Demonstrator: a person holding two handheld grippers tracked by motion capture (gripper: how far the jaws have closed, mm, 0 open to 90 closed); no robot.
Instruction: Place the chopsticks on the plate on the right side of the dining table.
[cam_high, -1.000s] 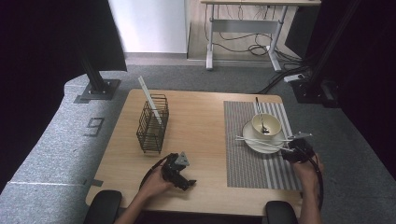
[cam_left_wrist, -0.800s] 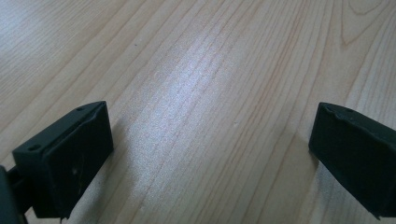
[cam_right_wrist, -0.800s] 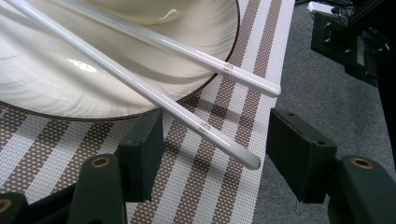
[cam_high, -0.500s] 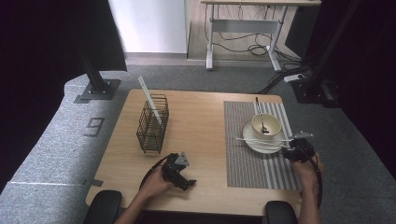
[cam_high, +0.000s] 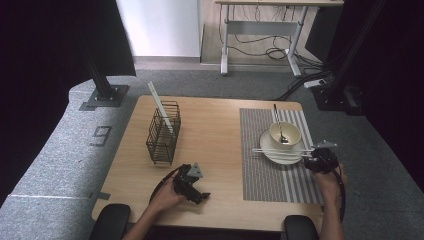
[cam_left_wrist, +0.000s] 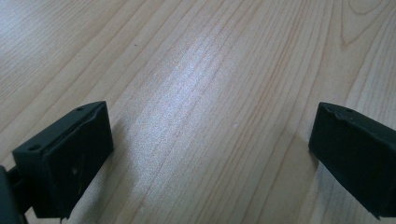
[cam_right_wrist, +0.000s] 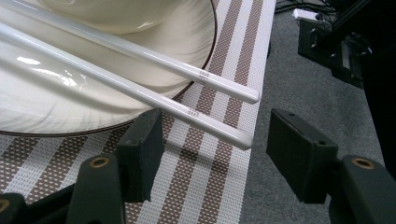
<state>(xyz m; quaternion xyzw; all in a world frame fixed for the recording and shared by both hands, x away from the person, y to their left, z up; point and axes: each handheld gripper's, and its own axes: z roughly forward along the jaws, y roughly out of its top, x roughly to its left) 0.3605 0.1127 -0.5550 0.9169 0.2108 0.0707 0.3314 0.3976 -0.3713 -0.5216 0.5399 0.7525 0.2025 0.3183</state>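
Observation:
Two white chopsticks (cam_high: 280, 151) (cam_right_wrist: 154, 84) lie across a cream plate (cam_high: 267, 145) (cam_right_wrist: 70, 98) that carries a cream bowl (cam_high: 285, 134) with a spoon (cam_high: 277, 120) in it. Their thick ends overhang the striped placemat (cam_high: 275, 175) (cam_right_wrist: 219, 154). My right gripper (cam_high: 314, 159) (cam_right_wrist: 215, 149) is open just behind those ends, the nearer chopstick's tip between its jaws, untouched. My left gripper (cam_high: 197, 195) (cam_left_wrist: 210, 154) rests open on the bare wooden table (cam_high: 215, 135) (cam_left_wrist: 210, 70) near the front edge, nothing between its jaws.
A black wire basket (cam_high: 162, 132) stands at the table's left with a white stick (cam_high: 159, 106) leaning out of it. Grey carpet (cam_high: 380, 165) (cam_right_wrist: 289, 79) lies beyond the table's right edge, just past the placemat. A desk frame and cables (cam_high: 265, 45) stand at the back.

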